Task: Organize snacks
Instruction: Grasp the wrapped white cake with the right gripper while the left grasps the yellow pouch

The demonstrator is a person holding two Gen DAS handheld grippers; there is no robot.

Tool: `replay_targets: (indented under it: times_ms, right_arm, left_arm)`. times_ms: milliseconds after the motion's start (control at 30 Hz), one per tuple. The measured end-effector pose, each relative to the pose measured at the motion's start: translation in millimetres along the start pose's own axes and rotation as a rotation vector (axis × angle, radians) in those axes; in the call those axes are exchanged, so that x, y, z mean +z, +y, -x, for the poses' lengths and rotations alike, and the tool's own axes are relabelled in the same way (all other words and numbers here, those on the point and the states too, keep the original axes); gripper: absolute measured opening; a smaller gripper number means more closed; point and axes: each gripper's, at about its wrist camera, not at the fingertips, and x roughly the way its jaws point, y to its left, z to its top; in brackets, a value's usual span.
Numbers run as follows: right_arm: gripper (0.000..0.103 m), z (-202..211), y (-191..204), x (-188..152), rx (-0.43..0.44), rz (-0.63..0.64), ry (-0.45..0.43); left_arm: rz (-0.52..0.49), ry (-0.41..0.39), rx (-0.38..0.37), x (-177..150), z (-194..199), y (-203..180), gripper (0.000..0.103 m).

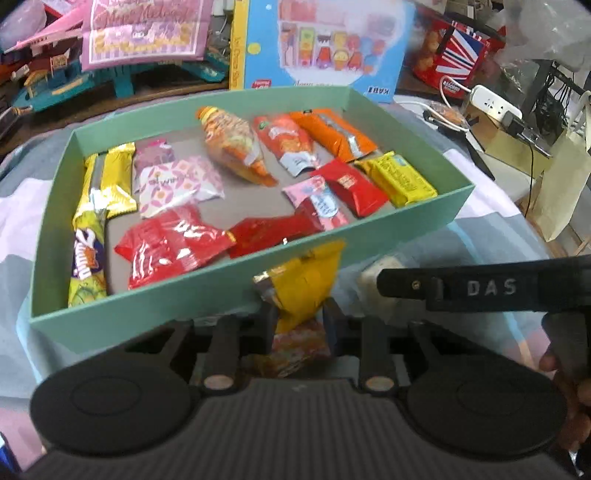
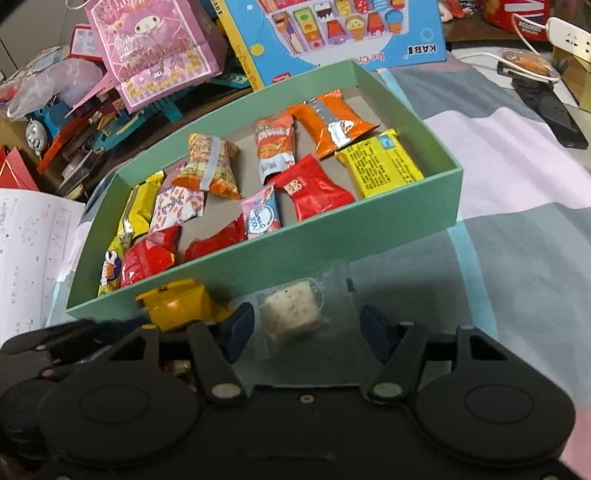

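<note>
A shallow green box (image 1: 147, 317) lies on a patchwork cloth and holds several snack packets in red, orange, yellow and pink. In the left wrist view my left gripper (image 1: 299, 314) is shut on a yellow snack packet (image 1: 306, 280) in front of the box's near wall. In the right wrist view my right gripper (image 2: 306, 325) stands open around a clear packet with a pale square snack (image 2: 291, 310). That packet lies flat on the cloth beside the box (image 2: 258, 266), and the pads do not press it. The yellow packet (image 2: 177, 306) shows to its left.
Behind the box stand a blue toy carton (image 1: 317, 48), a pink printed bag (image 1: 144, 33) and a heap of toys (image 2: 40, 125). A white power strip (image 1: 495, 101) and cables lie at the far right. An open notebook (image 2: 29, 258) lies to the left.
</note>
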Motion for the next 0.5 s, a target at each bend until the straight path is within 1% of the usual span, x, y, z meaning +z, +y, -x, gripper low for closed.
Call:
replay_targets:
  times_ms: [67,133,200,300,367,400,467,500]
  right_arm:
    - [0.065,-2.3,-0.2,-0.8,0.008,-0.001,0.005]
    - [0.065,-4.4,2.2,-2.3,0.01,0.013,0.014]
    - [0.065,-6.4,7.9,-2.7,-0.006,0.052,0.005]
    - [0.064,-9.8,14.5,-3.3,-0.027,0.1,-0.009]
    - [0.055,-12.4,22.7,-5.9,-0.071,0.177,-0.022]
    - [0.052,-13.7,27.4,-8.6,-0.09,0.22,-0.031]
    - [0.047,-13.9,28.8,-9.2,-0.096,0.22,-0.039]
    - [0.045,-12.9,27.5,-8.2,-0.093,0.206,-0.039]
  left_arm:
    - [0.024,0.015,-0.026,-1.6,-2.8,7.5,0.027]
    - [0.045,0.022,-0.036,-1.4,-5.3,12.7,0.038]
    - [0.052,0.019,-0.025,-1.5,-6.8,16.0,0.039]
    - [0.079,0.029,-0.038,0.0,-10.9,22.5,0.045]
    - [0.078,0.029,-0.036,0.8,-13.0,21.9,0.045]
    - [0.078,0.028,-0.032,1.3,-13.8,20.8,0.045]
    - [0.09,0.028,-0.039,2.7,-15.9,19.1,0.044]
    - [0.09,0.027,-0.044,3.2,-16.7,17.2,0.038]
